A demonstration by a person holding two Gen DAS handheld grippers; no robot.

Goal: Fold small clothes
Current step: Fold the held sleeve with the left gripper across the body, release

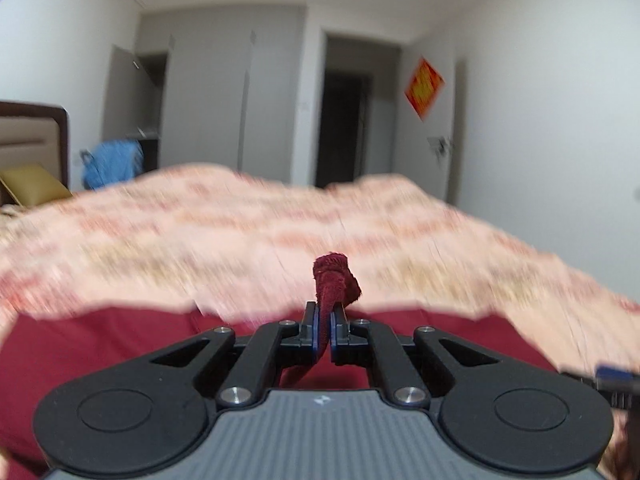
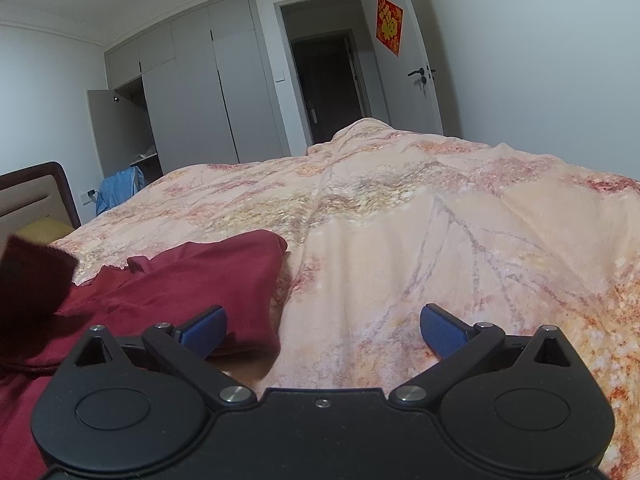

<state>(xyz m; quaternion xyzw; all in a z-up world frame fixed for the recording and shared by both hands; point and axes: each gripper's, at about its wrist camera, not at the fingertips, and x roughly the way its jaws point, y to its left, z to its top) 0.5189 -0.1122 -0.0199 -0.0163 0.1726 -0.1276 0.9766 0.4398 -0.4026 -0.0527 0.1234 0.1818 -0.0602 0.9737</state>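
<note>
From the left wrist cam I see my left gripper [image 1: 325, 320] w/ its jaws clamped tight on a bunched fold of the dark red cotton garment [image 1: 334, 276]; a small tuft of the fabric sticks up past the tips at frame centre, and more of it runs down behind the jaws and spreads across the lower left and lower middle of the frame. The rest of that view is smeared by motion blur, so the peach floral quilted bedspread [image 1: 280, 232] reads only as streaks across the middle. On the right wrist cam the pic is sharp: my right gripper [image 2: 322, 326] has its jaws wide apart, blue pads [image 2: 440, 330] showing, nothing between them, sitting low over the bedspread at bottom centre. The garment lies on the bed in the lower left of that frame, its right edge just beside the left blue pad; can't tell if they touch. A blurred dark red flap at the far left edge is prob. the lifted part of the same garment. Bkgd: grey wardrobe w/ one door ajar [image 2: 120, 128] at upper left, dark open doorway [image 2: 332, 80] at top centre, red and gold square wall hanging [image 2: 389, 24] at upper right.
</note>
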